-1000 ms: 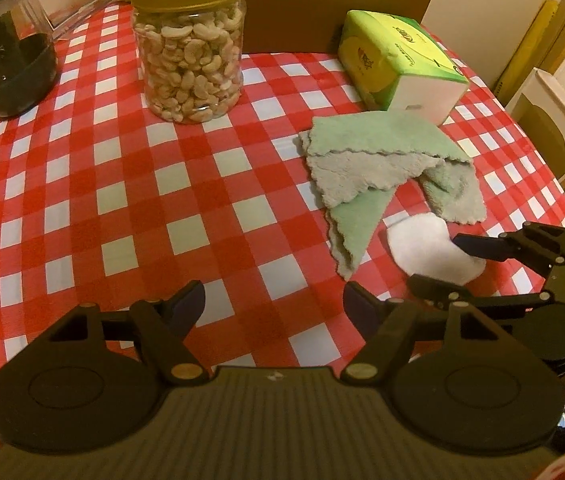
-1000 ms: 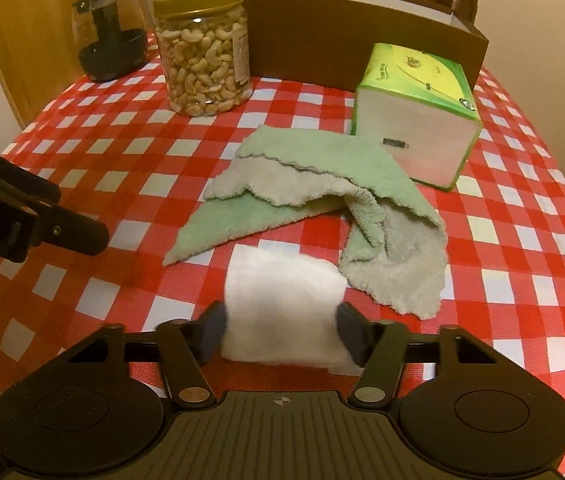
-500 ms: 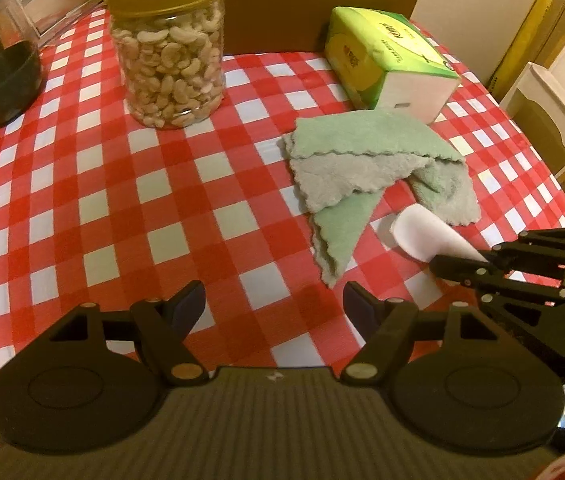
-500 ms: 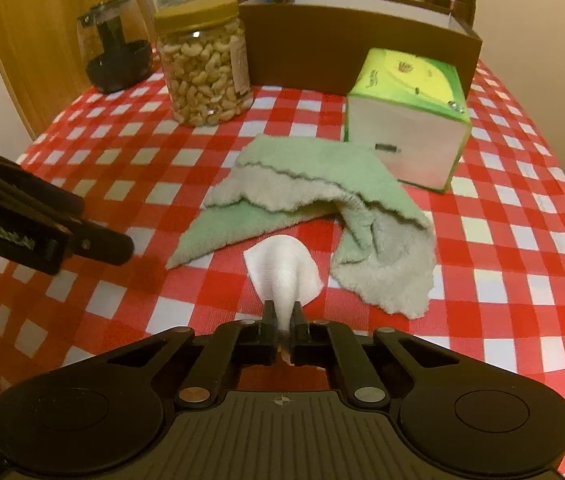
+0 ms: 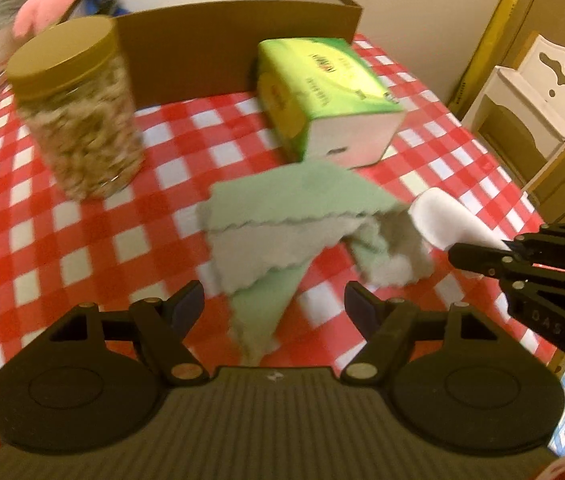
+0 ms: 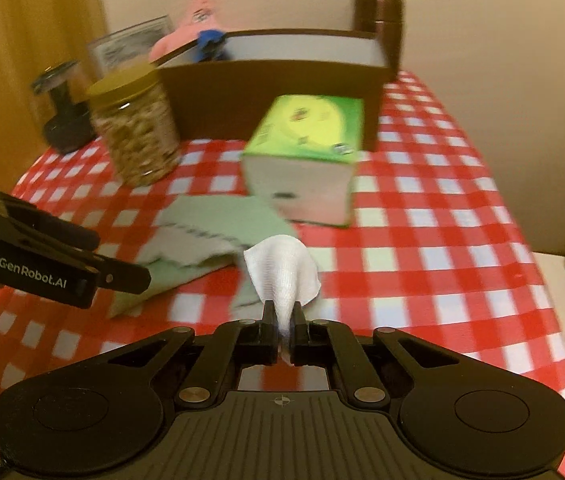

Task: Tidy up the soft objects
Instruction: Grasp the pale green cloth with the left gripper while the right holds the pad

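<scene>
Red-and-white checked tablecloth (image 6: pixel 422 240) covers a table against a pale wall; at its far side stands an open brown cardboard box (image 6: pixel 274 84) with a pink plush toy (image 6: pixel 190 20) just behind it; a gold-lidded clear jar of nuts (image 6: pixel 134 128) and a green-and-white tissue pack (image 6: pixel 306 152) stand before the box. Right gripper (image 6: pixel 282 320) has its jaws pressed together on a small white soft pad (image 6: pixel 282 272), pinching its near edge; the pad is clear of the cloth and fans outward from the fingertips, its long axis running forward along the fingers toward the tissue pack and the box beyond. Judged from this, the box lies ahead of and above the right gripper, with the tissue pack between; the carry would need to pass over or beside that pack. Left gripper (image 5: pixel 274 304) is spread wide with nothing between its fingers; directly ahead of it lies a crumpled green-and-grey microfibre cloth (image 5: pixel 282 224), flat on the tablecloth near the tissue pack, one pointed corner reaching back toward the left gripper, long axis running roughly near to far. Left hand is the nearer to this cloth; the right is occupied. Blur prevents finer reading of the cloth's folds.
</scene>
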The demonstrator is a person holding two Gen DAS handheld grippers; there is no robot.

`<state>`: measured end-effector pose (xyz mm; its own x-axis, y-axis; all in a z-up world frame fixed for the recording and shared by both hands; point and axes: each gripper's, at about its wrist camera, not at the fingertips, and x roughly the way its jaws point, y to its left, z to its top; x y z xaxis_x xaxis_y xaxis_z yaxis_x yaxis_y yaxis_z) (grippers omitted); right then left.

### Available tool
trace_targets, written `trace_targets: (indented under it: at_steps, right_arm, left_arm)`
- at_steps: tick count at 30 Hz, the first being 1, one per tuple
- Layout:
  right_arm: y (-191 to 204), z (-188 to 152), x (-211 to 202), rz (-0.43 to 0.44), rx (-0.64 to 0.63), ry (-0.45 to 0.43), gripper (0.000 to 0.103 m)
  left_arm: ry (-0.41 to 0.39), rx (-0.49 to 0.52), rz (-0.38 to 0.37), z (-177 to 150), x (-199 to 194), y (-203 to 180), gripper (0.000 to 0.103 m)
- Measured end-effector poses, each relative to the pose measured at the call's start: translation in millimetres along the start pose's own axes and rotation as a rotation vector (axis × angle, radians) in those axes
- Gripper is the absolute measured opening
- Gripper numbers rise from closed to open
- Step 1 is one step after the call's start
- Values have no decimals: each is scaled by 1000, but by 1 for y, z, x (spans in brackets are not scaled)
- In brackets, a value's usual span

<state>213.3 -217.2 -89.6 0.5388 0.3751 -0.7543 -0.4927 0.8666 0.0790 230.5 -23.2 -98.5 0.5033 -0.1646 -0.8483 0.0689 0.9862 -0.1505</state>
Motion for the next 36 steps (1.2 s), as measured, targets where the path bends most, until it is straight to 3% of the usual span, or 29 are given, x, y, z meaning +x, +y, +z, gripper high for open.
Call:
trace_targets:
  at_steps: [10,16,25,31,34,36]
  right_arm:
    - [-52,21,-5,-43,31,-34,5]
    - [-73,32,1,-34,22,-31,5]
    - [-88,39,17,14,7,-7,5]
    - [-96,42,25,36,9,5,5]
    - [-100,42,28,43,16,14,5]
    - [-101,43,29,44,15,15,5]
  left_arm:
    - [6,-31,-8,41,37,-36,77]
    - [13,-54,45,53,58,-45,77]
    - [45,-145,159,39,73,-11,81]
    - [38,-257,129,28,77,9,86]
    - [13,-235,115,28,79,3,82]
    - [-6,-208,107,29,79,-3,66]
